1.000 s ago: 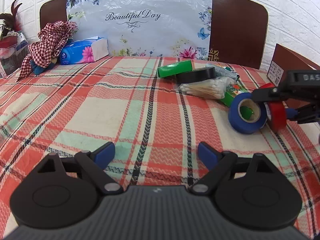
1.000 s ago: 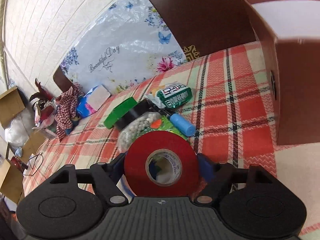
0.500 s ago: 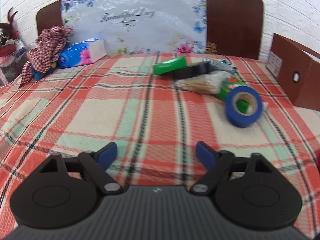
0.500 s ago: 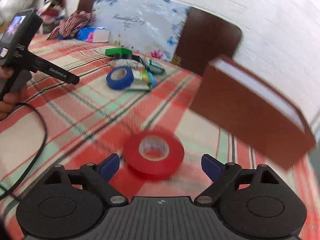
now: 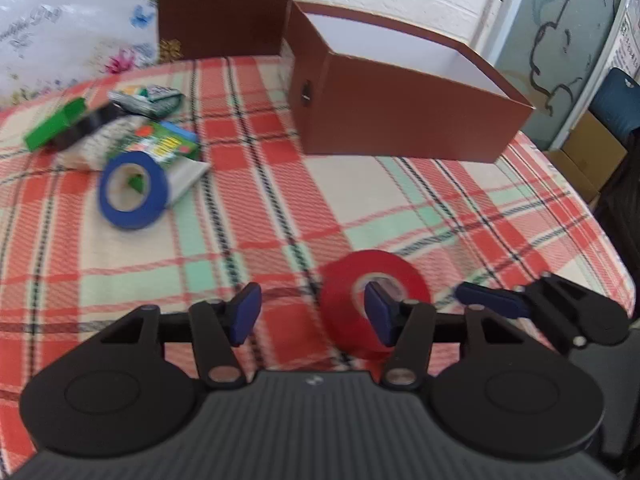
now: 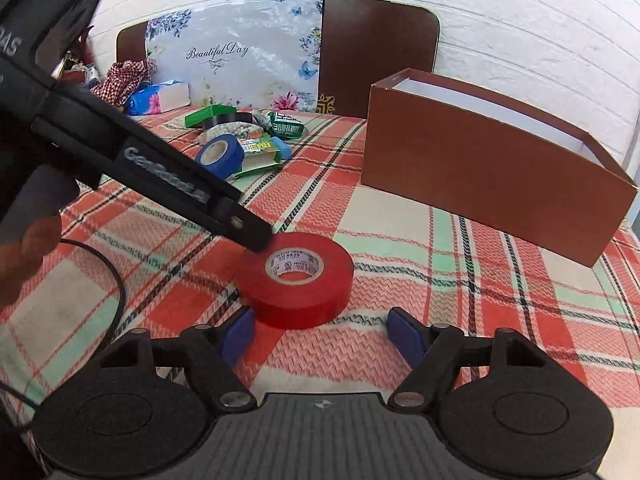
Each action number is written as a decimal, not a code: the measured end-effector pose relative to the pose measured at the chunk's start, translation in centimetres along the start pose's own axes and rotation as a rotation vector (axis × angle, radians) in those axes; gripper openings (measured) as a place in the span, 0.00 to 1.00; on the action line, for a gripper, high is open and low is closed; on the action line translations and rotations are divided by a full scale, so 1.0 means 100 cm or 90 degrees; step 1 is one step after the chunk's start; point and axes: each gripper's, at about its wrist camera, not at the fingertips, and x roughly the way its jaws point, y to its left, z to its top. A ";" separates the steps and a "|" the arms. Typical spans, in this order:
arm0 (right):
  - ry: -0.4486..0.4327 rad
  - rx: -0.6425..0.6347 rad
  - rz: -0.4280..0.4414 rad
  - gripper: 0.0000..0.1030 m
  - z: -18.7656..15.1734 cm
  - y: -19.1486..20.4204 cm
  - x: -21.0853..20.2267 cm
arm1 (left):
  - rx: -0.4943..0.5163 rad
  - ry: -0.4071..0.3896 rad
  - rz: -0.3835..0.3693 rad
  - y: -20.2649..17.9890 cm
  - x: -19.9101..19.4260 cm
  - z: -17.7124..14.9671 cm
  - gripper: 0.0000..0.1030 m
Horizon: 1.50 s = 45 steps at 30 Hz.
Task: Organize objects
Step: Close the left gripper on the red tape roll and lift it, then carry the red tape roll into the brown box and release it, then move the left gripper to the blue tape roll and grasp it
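Note:
A red tape roll (image 6: 295, 285) lies flat on the plaid cloth, just ahead of my open, empty right gripper (image 6: 322, 330). It also shows in the left wrist view (image 5: 352, 308). My left gripper (image 5: 314, 316) is open over the roll's left side, its right finger above the hole; in the right wrist view its tip (image 6: 256, 236) reaches the roll's left edge. A blue tape roll (image 5: 132, 190) lies farther left beside a pile of small items (image 5: 120, 128). An open brown box (image 5: 400, 108) stands behind.
The pile holds a green box (image 6: 208, 114), a bag of beads, green packets and black tape. A tissue pack (image 6: 158, 98) and checked cloth (image 6: 122, 76) lie at the back left. The bed's right edge (image 5: 600, 240) is near; a cable (image 6: 100, 280) trails left.
My right gripper let go of the red roll, which now lies flat on the cloth. My left gripper swung right from the bed's middle to over the red roll.

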 end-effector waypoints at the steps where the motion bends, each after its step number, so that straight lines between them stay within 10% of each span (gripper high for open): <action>1: -0.001 -0.003 0.006 0.70 0.001 0.000 0.001 | 0.009 0.011 0.001 -0.005 0.004 0.002 0.55; 9: -0.001 -0.026 0.040 0.67 0.013 0.007 0.021 | 0.015 0.032 0.008 -0.011 0.027 0.006 0.27; 20: -0.221 0.001 -0.058 0.67 0.096 -0.043 0.018 | 0.100 -0.146 0.024 -0.044 0.001 0.129 0.27; 29: -0.203 0.037 -0.087 0.67 0.127 -0.089 0.081 | 0.097 -0.119 0.047 -0.052 0.069 0.188 0.29; 38: -0.298 0.065 -0.090 0.79 0.093 -0.072 0.047 | 0.062 -0.175 0.017 -0.029 0.029 0.147 0.39; 41: -0.319 0.074 -0.085 0.99 0.071 -0.057 0.029 | 0.027 -0.176 0.019 -0.006 0.005 0.115 0.40; 45: -0.338 0.102 -0.022 0.99 0.051 -0.038 0.015 | -0.026 -0.140 0.094 0.039 -0.021 0.061 0.40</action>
